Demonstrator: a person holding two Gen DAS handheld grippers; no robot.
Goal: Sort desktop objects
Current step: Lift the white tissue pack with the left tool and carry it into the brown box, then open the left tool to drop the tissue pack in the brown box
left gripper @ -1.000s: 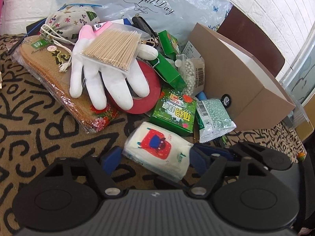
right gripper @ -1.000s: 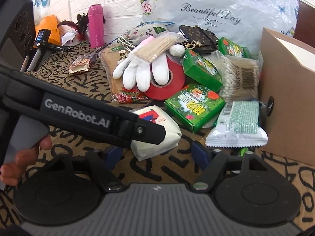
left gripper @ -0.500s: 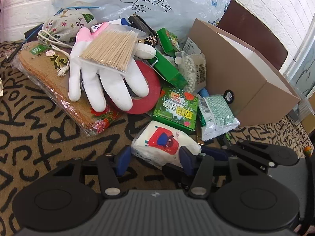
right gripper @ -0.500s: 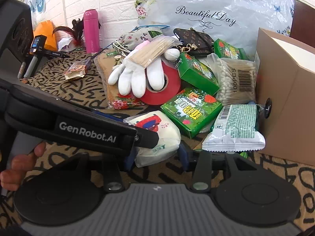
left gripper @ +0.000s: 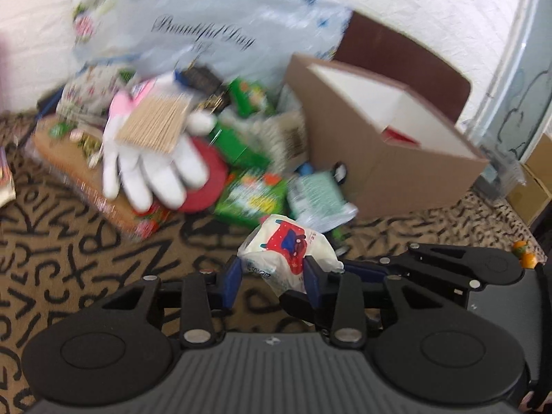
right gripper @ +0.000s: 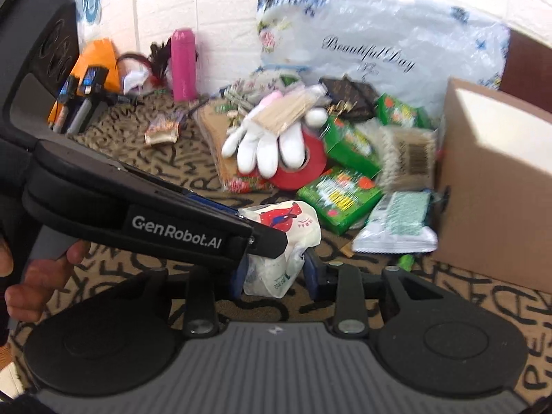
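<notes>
The surface is a table covered by a tan cloth (right gripper: 193,172) printed with black letters. Lying directly on it: a brown cardboard box (left gripper: 390,158) at the right, open at the top; a packaged woven insole (left gripper: 69,162) at the left; green cartons (right gripper: 339,196); a white-green sachet (right gripper: 400,224); a pink bottle (right gripper: 184,65) standing by the wall; a small gold wrapper (right gripper: 162,132).

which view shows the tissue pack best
The left wrist view: the tissue pack sits unobstructed between the blue fingers of the left gripper, printed face up. In the right wrist view the tissue pack is partly hidden behind the left gripper's black body, which crosses in front.
</notes>
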